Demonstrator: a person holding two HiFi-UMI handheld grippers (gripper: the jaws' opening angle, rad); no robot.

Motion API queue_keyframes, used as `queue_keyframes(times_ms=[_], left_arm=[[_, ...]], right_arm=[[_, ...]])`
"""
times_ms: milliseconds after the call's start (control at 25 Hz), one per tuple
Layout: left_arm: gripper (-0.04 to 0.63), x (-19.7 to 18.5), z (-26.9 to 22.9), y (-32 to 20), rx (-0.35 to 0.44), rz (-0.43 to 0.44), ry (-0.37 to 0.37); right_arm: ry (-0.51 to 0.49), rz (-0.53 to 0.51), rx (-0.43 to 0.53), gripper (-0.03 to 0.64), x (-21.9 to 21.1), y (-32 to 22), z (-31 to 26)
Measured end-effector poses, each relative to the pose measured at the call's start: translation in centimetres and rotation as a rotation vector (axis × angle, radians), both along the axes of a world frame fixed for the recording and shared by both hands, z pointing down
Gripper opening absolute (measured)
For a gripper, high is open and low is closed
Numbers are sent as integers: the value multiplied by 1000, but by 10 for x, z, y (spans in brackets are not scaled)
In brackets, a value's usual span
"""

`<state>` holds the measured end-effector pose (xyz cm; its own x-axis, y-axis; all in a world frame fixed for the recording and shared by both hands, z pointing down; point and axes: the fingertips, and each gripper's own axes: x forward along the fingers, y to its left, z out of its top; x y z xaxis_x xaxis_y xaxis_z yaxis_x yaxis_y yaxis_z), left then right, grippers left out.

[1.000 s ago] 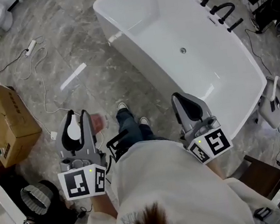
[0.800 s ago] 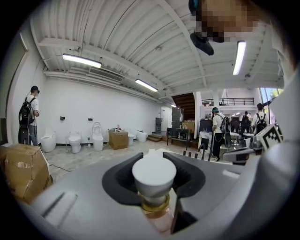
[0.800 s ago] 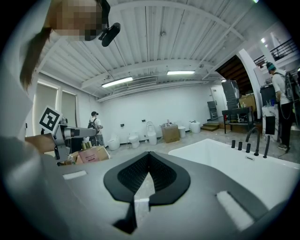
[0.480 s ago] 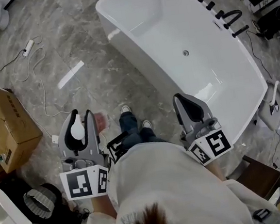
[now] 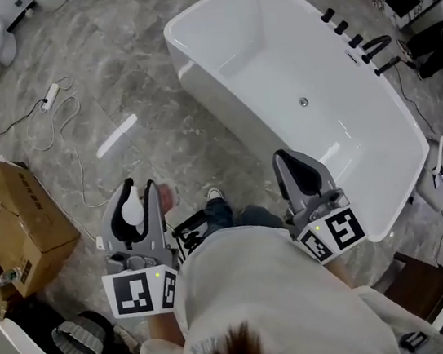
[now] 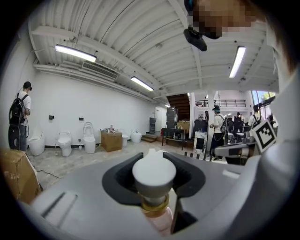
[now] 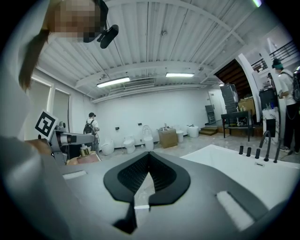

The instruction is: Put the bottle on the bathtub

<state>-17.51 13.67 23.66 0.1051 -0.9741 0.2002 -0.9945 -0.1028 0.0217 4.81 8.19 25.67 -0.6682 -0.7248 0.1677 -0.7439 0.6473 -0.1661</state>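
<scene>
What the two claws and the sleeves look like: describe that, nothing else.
The left claw and right claw are grey plastic, their curved fingers lined with black ribbed pads. Each carries a white cube printed with black square markers. The sleeves are pale cream fabric.

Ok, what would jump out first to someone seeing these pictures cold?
The big white bathtub fills the upper right of the head view, empty, with black taps along its right rim. Nearer, the left gripper is clamped on a white-capped pink bottle, while the right gripper is shut on nothing.
</scene>
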Motion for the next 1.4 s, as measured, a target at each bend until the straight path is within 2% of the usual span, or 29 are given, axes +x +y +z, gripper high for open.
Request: queue_keyframes(times_ms=[240, 480, 1400], left_arm=[[179, -15, 6, -12, -22, 15, 5], [179, -14, 12, -28, -36, 15, 15], [179, 38, -4, -102, 25, -61, 4]], right_arm=[[23, 18, -28, -2, -9, -5, 9], [35, 34, -44, -2, -1, -18, 13], [17, -55, -12, -2, 44, -100, 8]])
